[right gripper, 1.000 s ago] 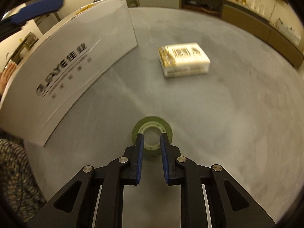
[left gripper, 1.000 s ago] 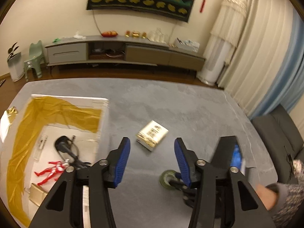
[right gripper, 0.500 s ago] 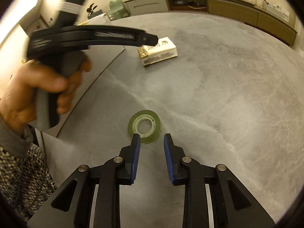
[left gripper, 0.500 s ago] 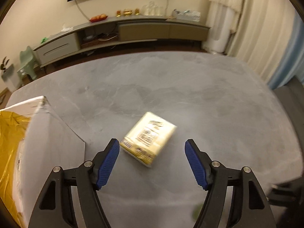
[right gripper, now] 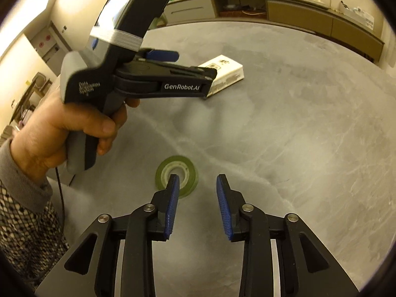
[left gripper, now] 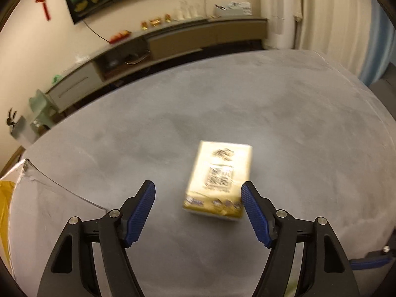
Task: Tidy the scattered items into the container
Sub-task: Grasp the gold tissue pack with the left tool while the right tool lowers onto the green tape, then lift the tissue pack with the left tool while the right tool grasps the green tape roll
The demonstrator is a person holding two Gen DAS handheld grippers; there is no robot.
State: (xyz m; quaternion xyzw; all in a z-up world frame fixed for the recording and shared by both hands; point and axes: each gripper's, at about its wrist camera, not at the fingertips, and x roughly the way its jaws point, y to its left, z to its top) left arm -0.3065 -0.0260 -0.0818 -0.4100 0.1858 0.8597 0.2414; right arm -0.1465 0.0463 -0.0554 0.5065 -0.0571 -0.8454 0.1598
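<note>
- The left tool point(left gripper: 198, 199) has closed in on the tissue pack point(left gripper: 219, 185): its wide-spread fingers now flank the pack's near end, where a second ago it hung well short.
- The right tool point(right gripper: 198, 200) has let go of the tape roll point(right gripper: 177, 174) and spread wide; the roll lies flat on the bench point(right gripper: 297, 136) by its left finger.
- The container point(left gripper: 29, 198) has slid to the left view's lower-left corner.

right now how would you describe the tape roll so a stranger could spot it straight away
Find the grey marbled table. Near its front, just ahead of the open right gripper, the tape roll lies flat. It is a pale green ring with a white core, unlike the boxy white and gold packet farther back.
</note>
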